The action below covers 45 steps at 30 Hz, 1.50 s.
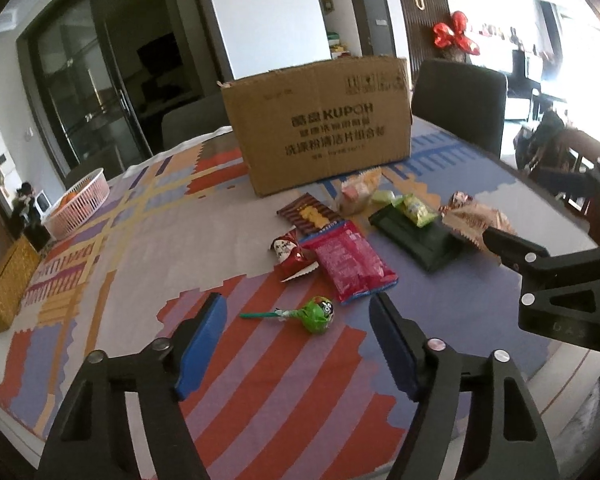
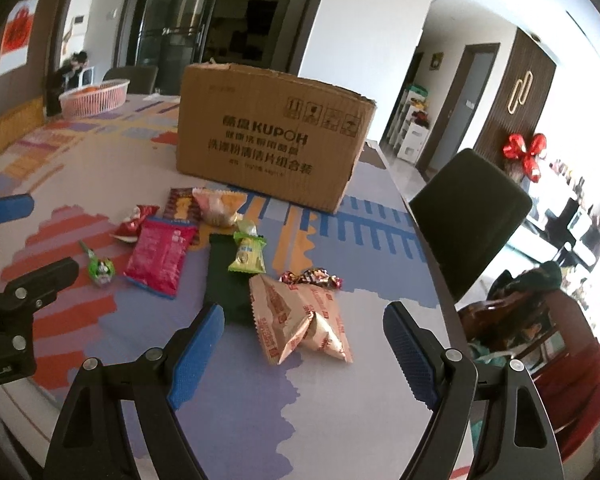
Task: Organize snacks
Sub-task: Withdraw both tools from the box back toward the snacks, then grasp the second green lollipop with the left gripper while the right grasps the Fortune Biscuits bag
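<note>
nothing looks sorted yet: the snacks, among them a green lollipop (image 1: 318, 314), a pink packet (image 1: 350, 264) and a tan packet (image 2: 300, 320), lie loose on the table (image 1: 140, 240) before the cardboard box (image 1: 320, 124). left tool (image 1: 296, 344) and right tool (image 2: 304, 354) both gape, empty.
</note>
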Available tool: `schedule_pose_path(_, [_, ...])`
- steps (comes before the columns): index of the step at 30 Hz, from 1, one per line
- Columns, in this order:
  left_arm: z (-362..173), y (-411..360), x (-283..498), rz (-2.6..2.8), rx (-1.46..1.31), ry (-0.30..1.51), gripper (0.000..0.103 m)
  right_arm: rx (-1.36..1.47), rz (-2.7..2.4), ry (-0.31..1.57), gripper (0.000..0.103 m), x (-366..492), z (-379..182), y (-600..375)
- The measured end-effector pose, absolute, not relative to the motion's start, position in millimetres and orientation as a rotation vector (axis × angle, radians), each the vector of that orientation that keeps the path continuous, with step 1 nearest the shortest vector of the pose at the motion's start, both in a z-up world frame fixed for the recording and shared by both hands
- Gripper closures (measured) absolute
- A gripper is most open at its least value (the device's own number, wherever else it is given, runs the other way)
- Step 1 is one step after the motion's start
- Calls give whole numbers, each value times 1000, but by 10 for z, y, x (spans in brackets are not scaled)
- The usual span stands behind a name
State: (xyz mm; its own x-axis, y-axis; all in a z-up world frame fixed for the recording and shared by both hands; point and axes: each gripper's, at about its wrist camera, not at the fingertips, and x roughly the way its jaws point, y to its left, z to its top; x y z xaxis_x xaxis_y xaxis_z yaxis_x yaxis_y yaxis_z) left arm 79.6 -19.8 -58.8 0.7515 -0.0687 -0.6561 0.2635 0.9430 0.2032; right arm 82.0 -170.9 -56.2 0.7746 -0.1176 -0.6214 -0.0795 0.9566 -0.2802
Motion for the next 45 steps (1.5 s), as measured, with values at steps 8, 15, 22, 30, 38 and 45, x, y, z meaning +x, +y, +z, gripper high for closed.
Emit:
schedule_pose_path(8, [-750,-252,921,-205,316,746,50,-346,-20,710,20,921,-697,-1675])
schedule_pose_path(15, [-857,-283,1025,-219,323,785,59,-342,-2,750,20,1065,-824,-1686])
schedule_pose_path(22, [-943,-307,1110,-222,335,816,66,-330,11,779,21,1195,-908,-1688])
schedule_pose_path(30, [-995,-311,1171,-217,336,833,74,-317,12,804,33,1307,-980,-1711])
schedule_pose_path(38, [-962,-307,1167,-221,316,829,78,-314,-8,816,61,1314,-998,-1758])
schedule_pose_path(45, [-861,-247,1142,-233,235,830,79,-277,-8,795,63,1247,-912,-1806])
